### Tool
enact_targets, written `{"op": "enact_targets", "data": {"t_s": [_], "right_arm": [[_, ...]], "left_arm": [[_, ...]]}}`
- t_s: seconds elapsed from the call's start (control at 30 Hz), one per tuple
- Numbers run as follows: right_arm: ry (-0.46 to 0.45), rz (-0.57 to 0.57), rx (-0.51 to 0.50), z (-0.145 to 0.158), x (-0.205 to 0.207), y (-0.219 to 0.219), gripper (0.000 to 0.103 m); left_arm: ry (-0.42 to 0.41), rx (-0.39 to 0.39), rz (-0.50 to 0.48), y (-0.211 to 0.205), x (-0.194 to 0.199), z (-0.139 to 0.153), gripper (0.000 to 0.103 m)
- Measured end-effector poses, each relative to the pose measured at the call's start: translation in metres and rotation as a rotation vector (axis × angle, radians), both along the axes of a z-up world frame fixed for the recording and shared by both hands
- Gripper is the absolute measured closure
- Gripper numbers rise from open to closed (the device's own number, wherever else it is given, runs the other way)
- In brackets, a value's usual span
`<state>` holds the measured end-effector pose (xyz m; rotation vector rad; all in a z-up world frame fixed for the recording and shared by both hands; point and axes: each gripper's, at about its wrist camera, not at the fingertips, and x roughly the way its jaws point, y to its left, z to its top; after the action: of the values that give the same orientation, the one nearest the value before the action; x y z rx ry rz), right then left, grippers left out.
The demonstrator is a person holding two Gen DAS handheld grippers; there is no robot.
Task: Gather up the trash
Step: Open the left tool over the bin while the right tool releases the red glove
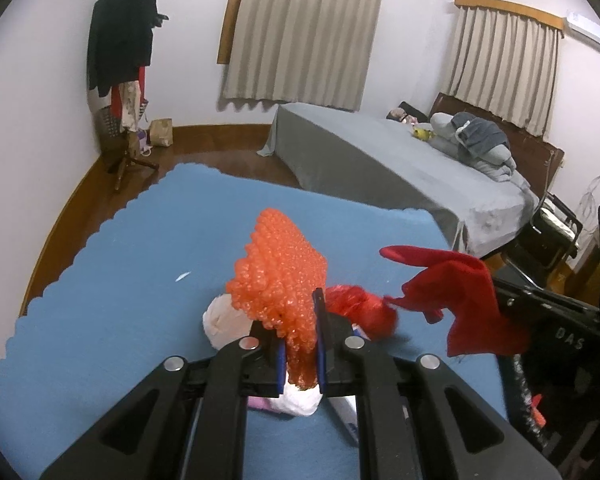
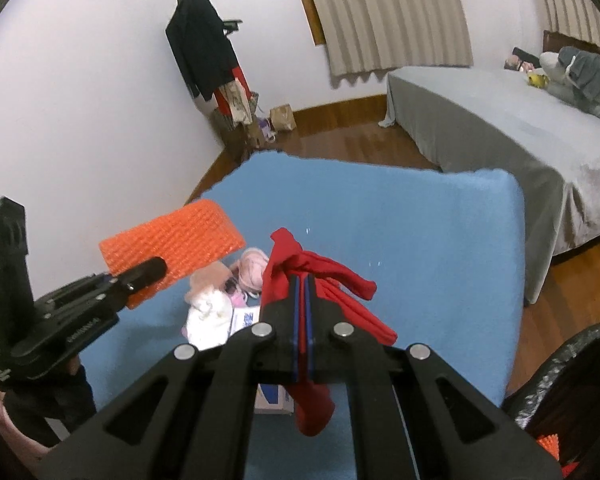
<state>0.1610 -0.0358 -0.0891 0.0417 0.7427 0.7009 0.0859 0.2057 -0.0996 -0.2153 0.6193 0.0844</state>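
So my left gripper [image 1: 300, 340] is clamped on a piece of orange bubble wrap [image 1: 278, 276], pads pinching its lower end while the rest sticks up and fans out above the blue cloth [image 1: 120, 280] covering the table. From the right wrist view you can see that same bubble wrap held out flat off to the left, clear of the surface. My right gripper [image 2: 302, 320] is squeezed fully together on a red cloth scrap [image 2: 324, 272]; it bunches up over the fingertips and a tail of it droops down below the jaws. Both pieces are up in the air, not touching the table. Under them, still lying on the blue cloth, is a little heap of leftover trash: crumpled white tissue [image 2: 210, 314], something pinkish [image 2: 252, 266] and a white carton with blue print [image 2: 272, 396]. There's a black bag [image 2: 560, 376] at the lower right edge with a bit of orange showing inside. Bed [image 1: 380, 160] and coat rack [image 1: 120, 60] in the background.
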Motion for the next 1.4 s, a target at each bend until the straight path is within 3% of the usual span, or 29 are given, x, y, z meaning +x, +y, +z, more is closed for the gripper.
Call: {"op": "enact_targets", "data": {"t_s": [0.37, 0.8, 1.4], "right_arm": [[-0.092, -0.051, 0.041, 0.043, -0.021, -0.043, 0.101], [-0.147, -0.161, 0.052, 0.068, -0.042, -0.106, 0.101], [-0.154, -0.439, -0.012, 0.061, -0.076, -0.232, 0.101]], "left_arm": [[-0.053, -0.004, -0.062, -0.038, 0.005, 0.028, 0.092], [-0.086, -0.023, -0.194, -0.104, 0.003, 0.049, 0.092], [-0.102, -0.035, -0.497, -0.239, 0.011, 0.054, 0.092]]}}
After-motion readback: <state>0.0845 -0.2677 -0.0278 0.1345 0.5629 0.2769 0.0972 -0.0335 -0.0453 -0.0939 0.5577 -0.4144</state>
